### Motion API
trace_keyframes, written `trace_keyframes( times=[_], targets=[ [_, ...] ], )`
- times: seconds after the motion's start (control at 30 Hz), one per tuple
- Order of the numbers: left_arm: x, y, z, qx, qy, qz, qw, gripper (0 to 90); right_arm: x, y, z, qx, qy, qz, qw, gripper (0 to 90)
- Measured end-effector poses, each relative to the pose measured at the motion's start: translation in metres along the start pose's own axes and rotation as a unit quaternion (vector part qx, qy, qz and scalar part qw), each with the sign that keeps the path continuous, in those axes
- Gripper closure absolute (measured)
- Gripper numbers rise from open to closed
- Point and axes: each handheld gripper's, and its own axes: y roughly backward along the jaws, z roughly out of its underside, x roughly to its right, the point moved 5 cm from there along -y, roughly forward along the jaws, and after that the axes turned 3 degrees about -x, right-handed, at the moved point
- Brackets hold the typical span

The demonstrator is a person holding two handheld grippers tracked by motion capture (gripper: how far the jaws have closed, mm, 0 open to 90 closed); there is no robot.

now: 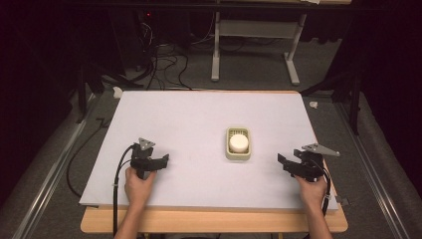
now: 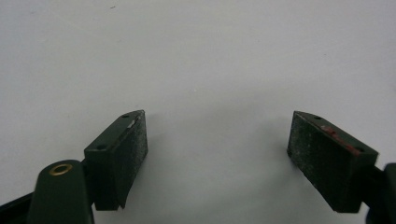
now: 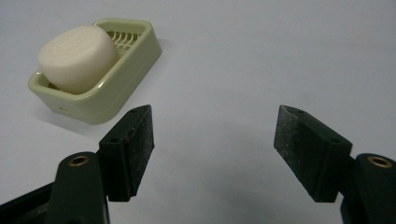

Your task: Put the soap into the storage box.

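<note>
High view: white sheet (image 1: 199, 124) spread over a wooden table (image 1: 214, 221). Pale green soap dish (image 1: 238, 154) lying right of the sheet's centre, carrying a round white soap bar (image 1: 239, 143). Left gripper (image 1: 160, 162) resting near the front left of the sheet, held in the left hand (image 1: 138, 185), jaws pointing toward the middle. Right gripper (image 1: 284, 163) resting near the front right edge, held in the right hand (image 1: 312, 191), jaws pointing toward the dish. Dish between the two grippers, nearer the right one, touching neither.

Left gripper view: both black jaws spread wide over bare white sheet (image 2: 196, 60), nothing between them. Left gripper (image 2: 217, 140) open and empty.

Right gripper view: both black jaws spread wide, nothing between them. Right gripper (image 3: 212, 140) open and empty. Soap dish (image 3: 122, 70) ahead and to the upper left of the jaws, apart from them, flat on the sheet. Soap bar (image 3: 77, 56) seated in the near end of the dish, slotted dish floor visible behind it.
</note>
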Motion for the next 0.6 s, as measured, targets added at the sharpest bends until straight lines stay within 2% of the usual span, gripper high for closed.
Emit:
trace_keyframes(
  times=[0.6],
  targets=[
    [0.000, 0.000, 0.000, 0.000, 0.000, 0.000, 1.0000, 20.5, 0.001, -0.008, 0.013, -0.020, -0.002, 0.008, 0.9998, 29.3]
  ],
)
